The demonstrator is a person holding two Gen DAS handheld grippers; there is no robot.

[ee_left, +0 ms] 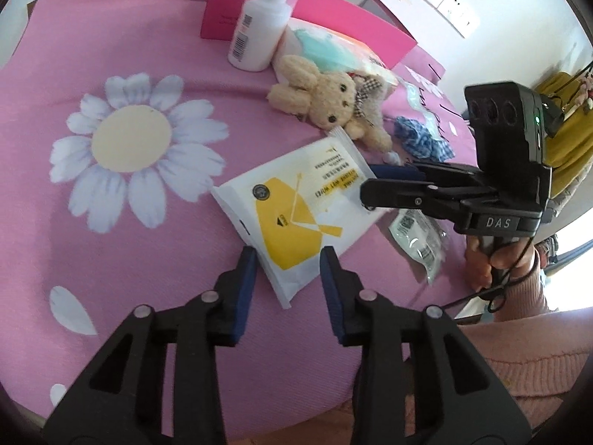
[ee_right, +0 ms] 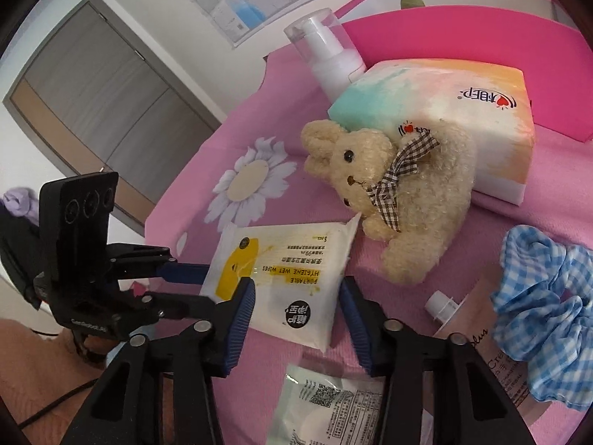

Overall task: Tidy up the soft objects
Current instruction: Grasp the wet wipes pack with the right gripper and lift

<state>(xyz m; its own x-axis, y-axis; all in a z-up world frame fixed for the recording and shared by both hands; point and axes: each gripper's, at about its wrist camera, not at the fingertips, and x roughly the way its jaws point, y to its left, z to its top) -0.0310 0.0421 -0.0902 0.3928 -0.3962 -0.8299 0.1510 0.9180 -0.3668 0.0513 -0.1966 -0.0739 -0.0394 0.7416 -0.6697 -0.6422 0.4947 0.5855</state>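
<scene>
My left gripper (ee_left: 287, 259) has its blue pads spread apart, straddling the near corner of the wet-wipes pack (ee_left: 296, 207) without closing on it. My right gripper (ee_right: 298, 296) is likewise wide open, its fingers on either side of the same pack's (ee_right: 281, 274) opposite end; neither holds anything.

The pack lies flat on the pink flowered cloth (ee_left: 111, 74), towards the cloth's near edge, with one sealed corner tucked just under the plush rabbit (ee_right: 393, 193). The rabbit leans against the tissue pack (ee_right: 444, 118) further back, beside the white pump bottle (ee_left: 259, 29). A blue checked scrunchie (ee_right: 548, 296) sits near the right edge, and a small clear sachet (ee_right: 330, 400) lies just below the wipes.

I judge the wipes to be light and floppy, with a slick film skin that may slide between my pads. The crimped end seam looks the stiffest place to pinch; a grip across the middle would probably let it sag and fold. Lifting it may drag the rabbit, which seems light and squashy, best taken around the body.
</scene>
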